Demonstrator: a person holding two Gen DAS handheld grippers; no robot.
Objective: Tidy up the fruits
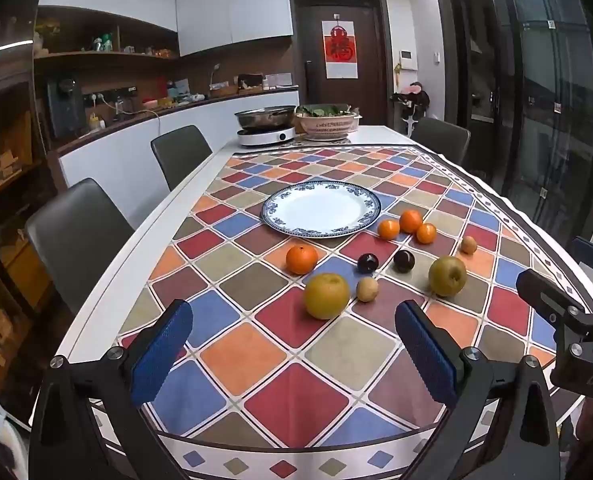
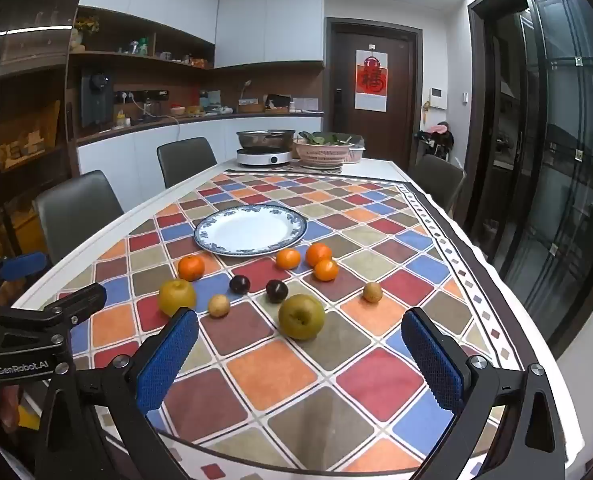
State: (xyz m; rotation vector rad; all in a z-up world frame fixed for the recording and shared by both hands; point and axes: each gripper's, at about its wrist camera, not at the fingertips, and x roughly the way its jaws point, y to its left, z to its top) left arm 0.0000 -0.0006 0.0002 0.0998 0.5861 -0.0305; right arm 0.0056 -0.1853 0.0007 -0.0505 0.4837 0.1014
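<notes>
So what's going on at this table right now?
A person holds two grippers above a checkered tablecloth, both open and empty. The left gripper and right gripper hover short of the loose fruit: four oranges, two pears, two dark plums and two small brown fruits. The blue-rimmed plate behind the fruit holds nothing, so no fruit is on it yet.

the plate (image 1: 320, 210) looked like glossy glazed china with a blue rim. the tablecloth (image 1: 256, 354) was smooth, faintly shiny. the pot (image 1: 265, 117) was polished metal, the basket (image 1: 328, 125) plastic. gripper pads (image 2: 167, 364) were rough, dimpled blue.
</notes>
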